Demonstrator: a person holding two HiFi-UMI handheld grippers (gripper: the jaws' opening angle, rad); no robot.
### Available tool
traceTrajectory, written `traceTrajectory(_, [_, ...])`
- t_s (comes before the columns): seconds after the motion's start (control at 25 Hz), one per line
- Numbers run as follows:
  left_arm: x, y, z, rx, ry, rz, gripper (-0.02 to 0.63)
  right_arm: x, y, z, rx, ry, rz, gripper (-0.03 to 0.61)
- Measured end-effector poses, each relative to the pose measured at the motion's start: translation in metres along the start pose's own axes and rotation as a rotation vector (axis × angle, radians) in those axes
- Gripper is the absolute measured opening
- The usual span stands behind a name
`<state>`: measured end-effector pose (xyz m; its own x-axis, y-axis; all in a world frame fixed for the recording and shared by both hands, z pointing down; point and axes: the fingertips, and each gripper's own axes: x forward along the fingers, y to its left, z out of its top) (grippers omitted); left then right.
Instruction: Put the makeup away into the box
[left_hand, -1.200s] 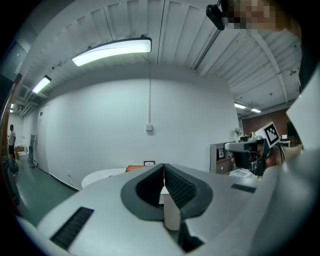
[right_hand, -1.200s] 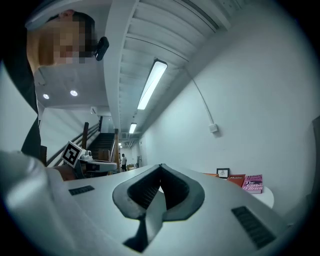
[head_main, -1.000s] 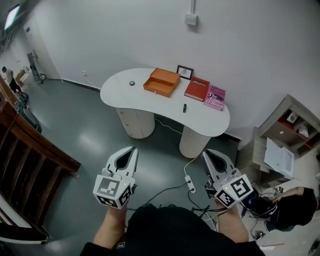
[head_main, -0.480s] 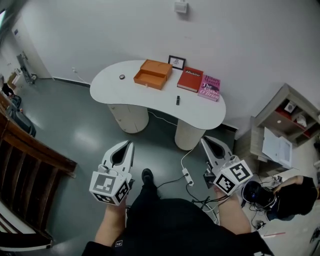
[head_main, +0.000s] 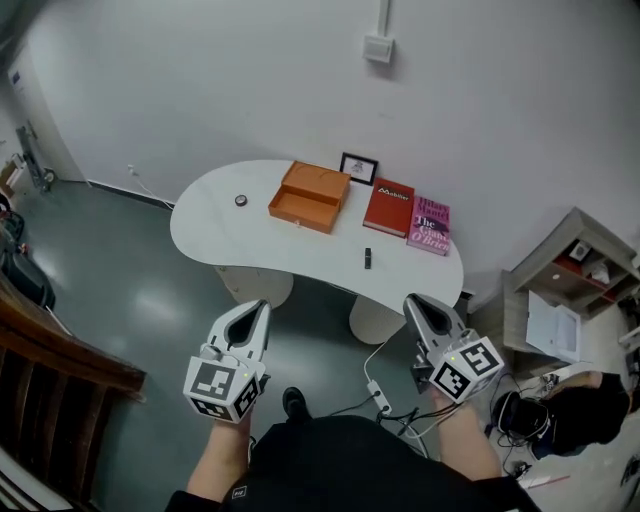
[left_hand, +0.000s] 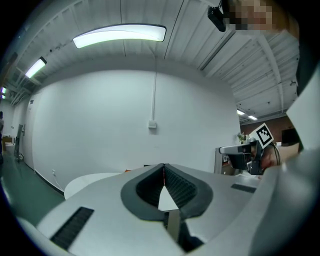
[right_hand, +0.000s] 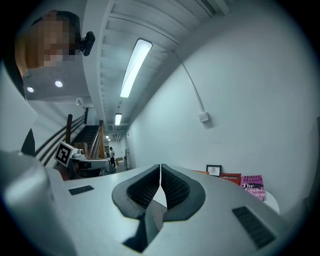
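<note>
Since the earlier frames, the white kidney-shaped table (head_main: 210, 225) has been brought nearer to both grippers, which are carried level toward it. The left gripper (head_main: 261, 306) and the right gripper (head_main: 412, 302) are each seen closed tip to tip, with nothing held between the jaws. A small black stick-shaped makeup item (head_main: 368, 258) lies near the table's front edge, apart from the open orange box (head_main: 308, 196); a small round dark piece (head_main: 240, 200) lies to the left of the box. The approach is best finished squarely at the table, and the jaws must be opened before either piece is reached.
</note>
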<state>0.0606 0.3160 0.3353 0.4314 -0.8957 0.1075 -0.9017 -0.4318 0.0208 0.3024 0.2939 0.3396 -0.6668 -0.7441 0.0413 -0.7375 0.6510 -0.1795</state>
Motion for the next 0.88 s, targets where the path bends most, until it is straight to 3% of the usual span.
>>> traceTrajectory(0.44, [0.045,0.145,-0.004,-0.016,0.036,0.01,0.012,0.157,0.014,0.002,0.014,0.01,0.013,0.036])
traceTrajectory(0.6, [0.058,0.165,-0.011,-0.036,0.051,-0.002,0.012,0.18,0.012,-0.008,0.019,0.046,0.005,0.037])
traceTrajectory(0.88, [0.099,0.182,-0.028,-0.053,0.098,-0.042,0.012,0.204,-0.031,-0.024,0.069,0.082,-0.072,0.037])
